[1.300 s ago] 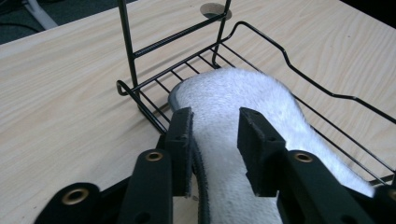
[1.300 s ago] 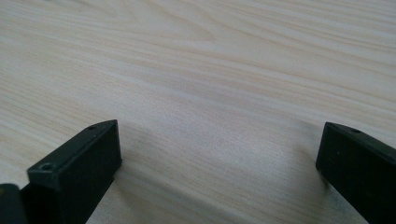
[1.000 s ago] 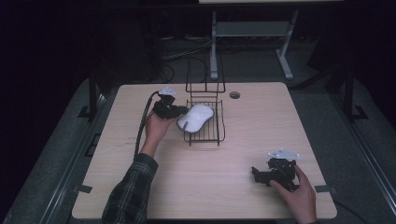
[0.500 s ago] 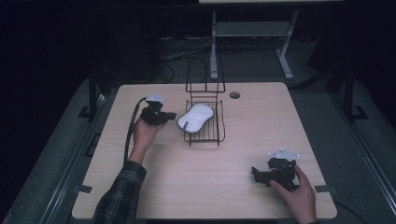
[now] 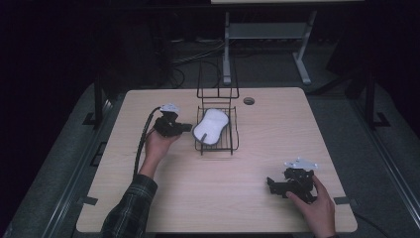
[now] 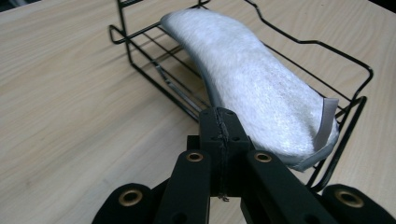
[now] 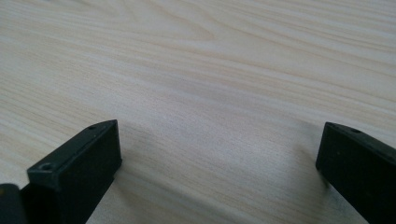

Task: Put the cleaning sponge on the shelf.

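Left gripper (image 5: 186,127) sits in the person's left hand (image 5: 157,144) with its two black jaws pressed flat together and nothing between them, the tips pointing at the wire rack (image 5: 234,144) just beside it. Lying in that rack is a white fuzzy pad (image 5: 211,125), long and curved, bordered in grey; in the left gripper view the pad (image 6: 252,79) runs away from the closed tips, its near end just past them and resting against the rack's (image 6: 140,60) low front rail. Between gripper and rack there is only a narrow strip of bare wood. Well apart, near the front right corner of the table (image 5: 208,198), the right gripper (image 5: 272,184) rests under the person's right hand (image 5: 317,208), jaws spread wide over bare tabletop. Between the two grippers lies a broad stretch of open wood, and a small round hole (image 5: 248,100) sits behind the rack towards the far edge.
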Tool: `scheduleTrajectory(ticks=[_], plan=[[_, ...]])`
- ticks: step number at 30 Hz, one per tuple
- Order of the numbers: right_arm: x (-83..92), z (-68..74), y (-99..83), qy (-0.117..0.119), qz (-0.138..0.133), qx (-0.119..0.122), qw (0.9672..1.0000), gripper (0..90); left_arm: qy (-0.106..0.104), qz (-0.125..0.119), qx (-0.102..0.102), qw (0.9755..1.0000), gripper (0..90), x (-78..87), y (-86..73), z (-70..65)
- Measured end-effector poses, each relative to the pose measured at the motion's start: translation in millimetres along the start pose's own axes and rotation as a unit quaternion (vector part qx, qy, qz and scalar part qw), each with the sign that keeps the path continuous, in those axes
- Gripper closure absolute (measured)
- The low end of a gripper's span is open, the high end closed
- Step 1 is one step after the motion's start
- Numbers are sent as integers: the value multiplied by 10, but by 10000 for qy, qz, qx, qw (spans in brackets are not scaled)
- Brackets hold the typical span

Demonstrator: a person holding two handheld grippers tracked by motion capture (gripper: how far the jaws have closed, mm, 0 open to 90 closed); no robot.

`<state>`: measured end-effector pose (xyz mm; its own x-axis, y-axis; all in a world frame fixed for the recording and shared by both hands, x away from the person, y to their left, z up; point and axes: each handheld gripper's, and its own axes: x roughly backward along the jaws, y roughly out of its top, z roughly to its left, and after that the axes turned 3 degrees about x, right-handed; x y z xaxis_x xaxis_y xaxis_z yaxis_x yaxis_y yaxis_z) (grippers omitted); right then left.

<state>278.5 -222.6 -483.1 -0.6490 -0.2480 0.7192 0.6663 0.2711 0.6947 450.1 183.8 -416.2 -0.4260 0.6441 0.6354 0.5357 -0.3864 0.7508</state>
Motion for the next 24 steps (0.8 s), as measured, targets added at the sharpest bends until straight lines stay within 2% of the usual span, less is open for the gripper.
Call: scheduleTrajectory(ticks=[7, 12, 16, 24], plan=[[0, -1, 0, 0, -1, 5, 10000, 0, -161, 25, -178, 9997, 895, -95, 72, -132], [0, 0, -1, 2, -2, 7, 10000, 0, -257, 147, -297, 9991, 895, -206, 83, -222], [1, 0, -1, 0, -3, 11, 10000, 0, -348, 252, -359, 9984, 895, -305, 85, -296], [1, 1, -2, 1, -6, 11, 10000, 0, -456, 255, -416, 9978, 895, -418, 136, -403]])
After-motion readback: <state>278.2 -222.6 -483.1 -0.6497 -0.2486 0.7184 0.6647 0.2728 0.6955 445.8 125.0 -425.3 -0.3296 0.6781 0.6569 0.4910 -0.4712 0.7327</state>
